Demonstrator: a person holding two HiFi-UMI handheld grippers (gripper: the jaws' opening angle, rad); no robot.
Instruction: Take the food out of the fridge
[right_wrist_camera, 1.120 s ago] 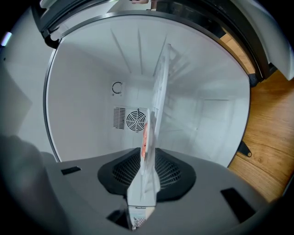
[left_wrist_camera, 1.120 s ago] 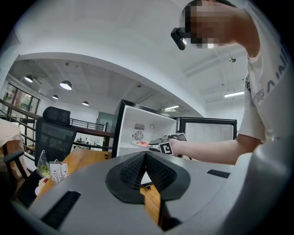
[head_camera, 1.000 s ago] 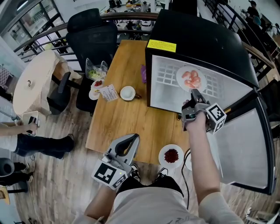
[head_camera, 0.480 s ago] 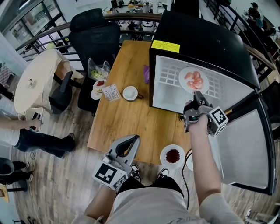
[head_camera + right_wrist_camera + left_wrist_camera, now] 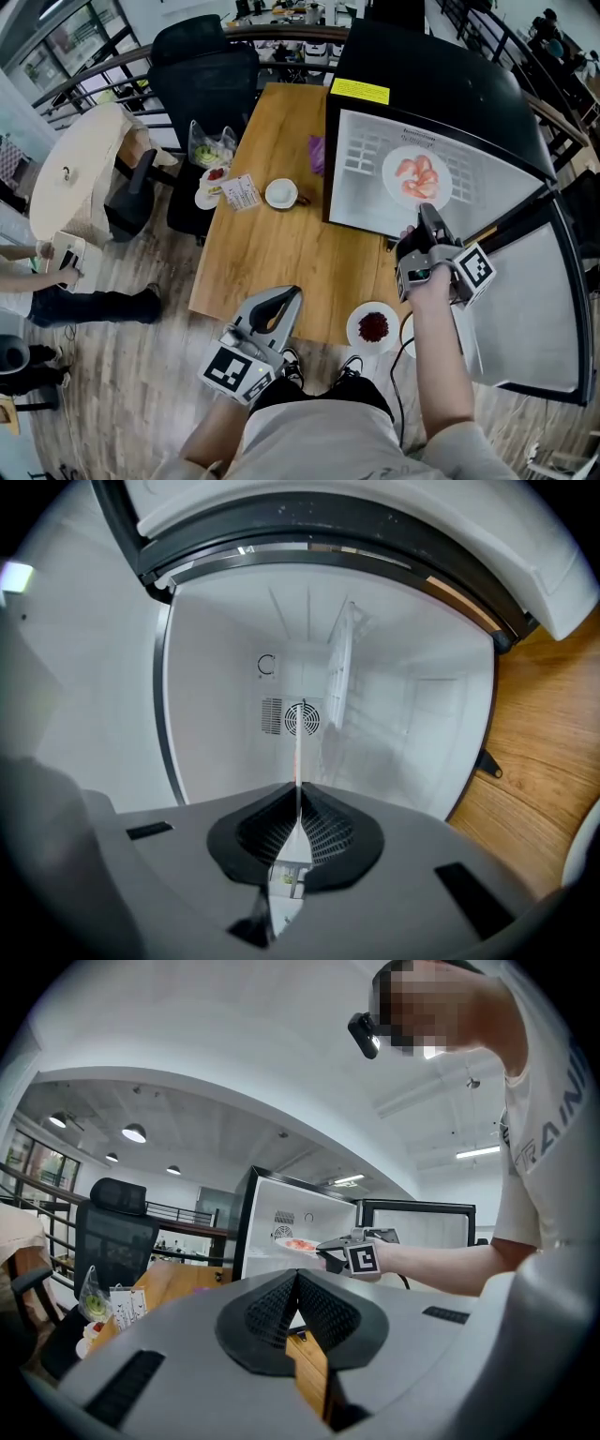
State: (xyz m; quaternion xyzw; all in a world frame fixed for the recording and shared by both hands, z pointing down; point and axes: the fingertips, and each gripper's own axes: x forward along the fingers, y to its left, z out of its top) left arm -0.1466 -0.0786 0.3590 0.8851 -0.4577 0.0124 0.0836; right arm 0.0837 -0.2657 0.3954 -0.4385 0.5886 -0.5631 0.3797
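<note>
Here the black fridge (image 5: 441, 84) stands on the wooden table (image 5: 272, 253) with its door (image 5: 525, 309) swung wide to my right, and the white inside is open to me. The plate (image 5: 417, 177) shows against this white inside, in the upper part of the opening. I cannot tell if it rests on a shelf. The right gripper (image 5: 427, 214) reaches it from the near side, so the plate lies just beyond the jaws and its near rim is between them.

In the right gripper view the jaws are closed on this rim, and I see the plate edge-on as a thin line (image 5: 297, 752) rising from the pads toward the round fan grille on the back wall.

The left gripper (image 5: 281, 302) hangs low at the near edge of the table, well apart from the fridge. Its jaws are pressed together with nothing between them (image 5: 296, 1283).

The plate is white and round, and the food (image 5: 415, 174) on it is several pink curled pieces near the middle. A small dish (image 5: 372, 328) with something dark red sits on the table near my right wrist.
</note>
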